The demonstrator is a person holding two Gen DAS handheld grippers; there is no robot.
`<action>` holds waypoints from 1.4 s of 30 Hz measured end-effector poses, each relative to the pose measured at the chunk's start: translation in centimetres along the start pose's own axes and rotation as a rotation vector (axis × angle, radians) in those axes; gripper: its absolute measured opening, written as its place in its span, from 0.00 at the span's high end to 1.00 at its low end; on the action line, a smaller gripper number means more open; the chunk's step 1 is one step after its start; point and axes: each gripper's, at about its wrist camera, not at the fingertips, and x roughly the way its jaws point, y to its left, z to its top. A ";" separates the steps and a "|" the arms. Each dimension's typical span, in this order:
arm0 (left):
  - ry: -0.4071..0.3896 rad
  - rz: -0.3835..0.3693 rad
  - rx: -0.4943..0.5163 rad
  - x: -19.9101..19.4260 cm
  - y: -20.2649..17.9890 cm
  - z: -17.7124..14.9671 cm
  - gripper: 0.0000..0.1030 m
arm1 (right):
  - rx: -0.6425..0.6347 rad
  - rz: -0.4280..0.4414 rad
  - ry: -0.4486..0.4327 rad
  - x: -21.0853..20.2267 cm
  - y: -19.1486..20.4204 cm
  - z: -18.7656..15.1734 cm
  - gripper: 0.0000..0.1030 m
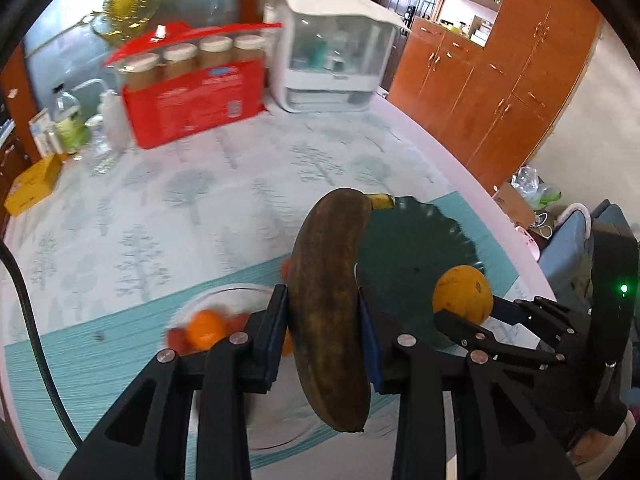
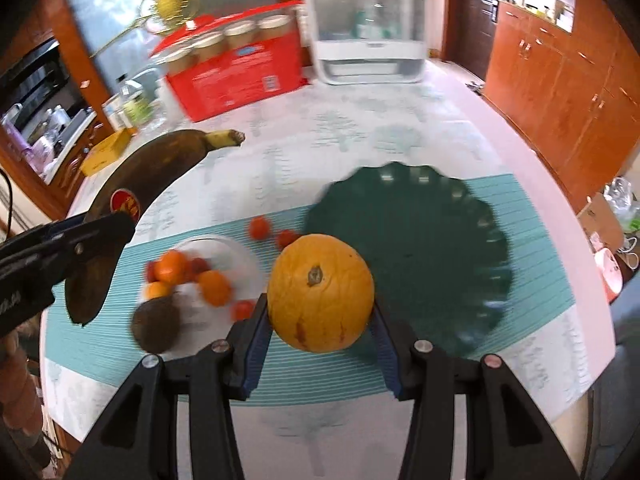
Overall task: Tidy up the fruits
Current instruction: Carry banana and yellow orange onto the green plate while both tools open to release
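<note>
My left gripper (image 1: 323,312) is shut on a brown overripe banana (image 1: 330,304), held in the air above the table. From the right wrist view the same banana (image 2: 132,196) hangs at the left with a red sticker on it. My right gripper (image 2: 320,312) is shut on a large orange (image 2: 320,292), lifted beside the dark green scalloped plate (image 2: 420,248). In the left wrist view that orange (image 1: 462,294) and plate (image 1: 412,240) show at the right. A clear glass plate (image 2: 236,256) holds small oranges (image 2: 214,286) and red tomatoes.
An avocado (image 2: 156,328) lies by the glass plate on the teal mat (image 2: 552,240), with loose tomatoes (image 2: 259,227) nearby. At the back of the table stand a red box of jars (image 2: 236,72), a white appliance (image 2: 368,24) and bottles (image 1: 72,120). Wooden cabinets (image 1: 500,80) line the right.
</note>
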 end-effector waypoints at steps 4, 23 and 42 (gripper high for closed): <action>0.030 0.008 -0.024 4.2 -4.0 0.5 0.69 | -0.046 -0.021 0.044 1.8 -4.2 0.9 0.54; 0.143 0.123 -0.101 15.7 -8.5 -0.9 0.68 | -0.243 0.010 0.151 9.5 -9.3 1.8 0.51; 0.038 0.188 -0.081 10.1 -9.1 -0.7 0.24 | -0.277 0.002 0.052 5.0 -8.2 1.7 0.40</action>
